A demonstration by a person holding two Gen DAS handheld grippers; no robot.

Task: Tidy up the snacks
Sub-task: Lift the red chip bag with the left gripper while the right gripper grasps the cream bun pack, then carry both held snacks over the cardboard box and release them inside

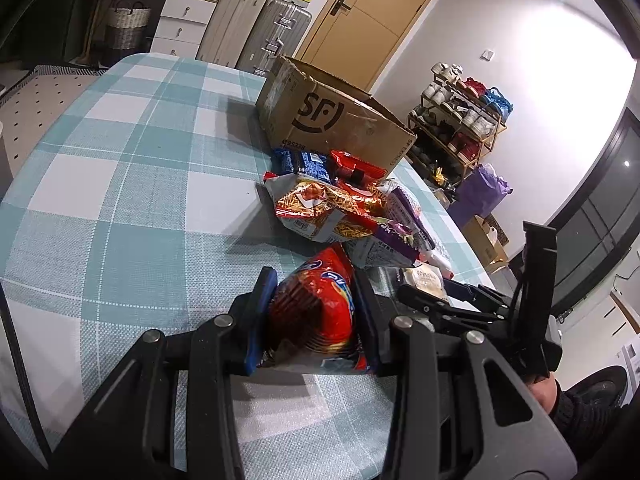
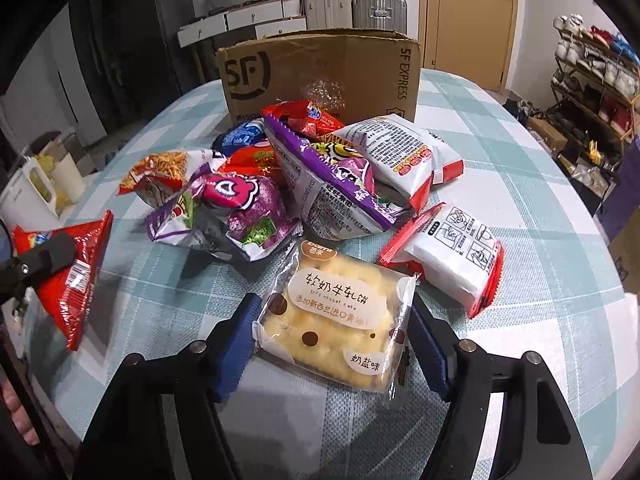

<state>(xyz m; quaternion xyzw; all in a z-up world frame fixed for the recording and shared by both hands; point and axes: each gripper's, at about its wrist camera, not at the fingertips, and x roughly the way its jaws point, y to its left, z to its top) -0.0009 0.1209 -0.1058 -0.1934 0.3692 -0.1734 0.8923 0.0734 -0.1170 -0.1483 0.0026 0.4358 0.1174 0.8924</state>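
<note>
Left gripper: clamping red snack packet just above checked tablecloth
Right gripper: standing apart, straddling nougat cake pack, pads not pressing
Snack pile: lying before cardboard box

Tablecloth teal-and-white check. Box beyond right gripper plain brown, black logo. Packet between its blue pads clear, pale yellow cake, brown dots. Just past it purple bag, white-and-red packs. Left gripper black, blue pads, around shiny red bag.
</note>
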